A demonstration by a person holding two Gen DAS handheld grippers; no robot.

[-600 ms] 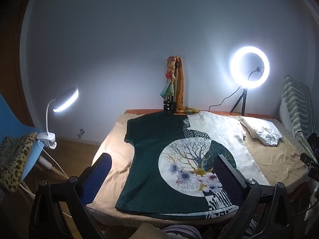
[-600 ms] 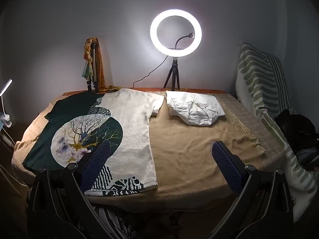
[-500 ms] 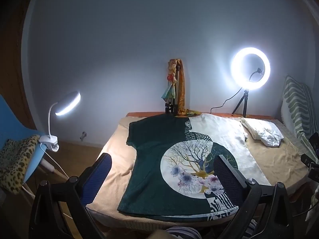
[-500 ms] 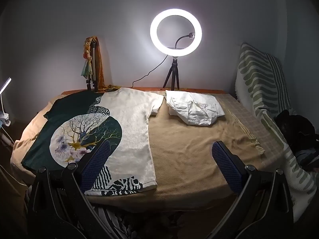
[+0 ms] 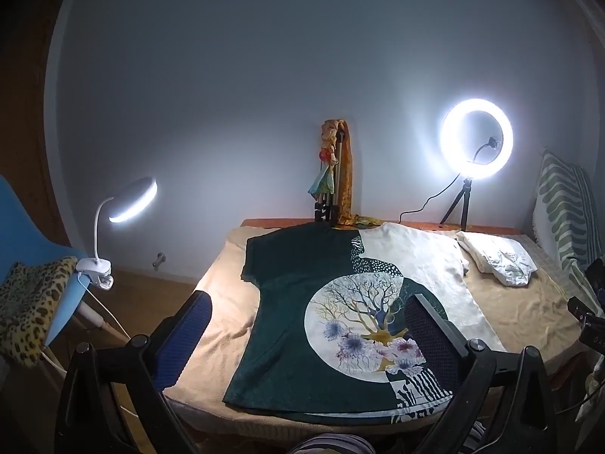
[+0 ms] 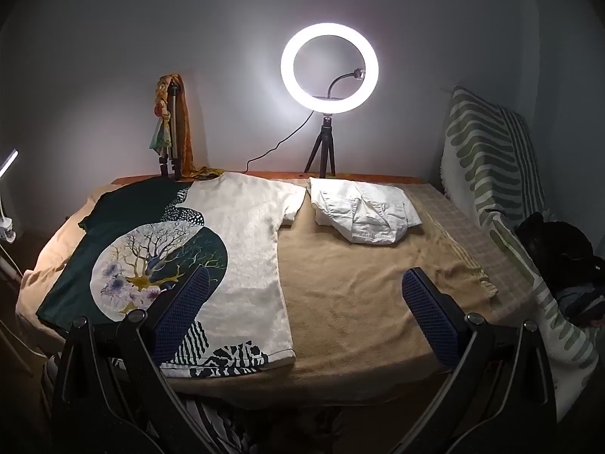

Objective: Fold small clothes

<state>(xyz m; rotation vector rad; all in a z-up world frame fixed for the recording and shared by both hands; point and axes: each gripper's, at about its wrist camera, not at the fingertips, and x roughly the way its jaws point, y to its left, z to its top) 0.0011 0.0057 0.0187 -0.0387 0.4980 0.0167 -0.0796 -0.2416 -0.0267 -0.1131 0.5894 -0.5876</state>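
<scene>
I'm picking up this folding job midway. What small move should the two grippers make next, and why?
Probably lower both toward the near hem of the T-shirt. It lies spread flat and unfolded on the bed, while the white garment already sits folded at the back. The left gripper and right gripper are both open, above the bed, holding nothing.

The T-shirt lay spread flat on the left half of the desk, and the folded garment sat just beside its right sleeve, toward the back. Behind them the ring light stood at the wall; a clip lamp was off the desk's left side.
</scene>
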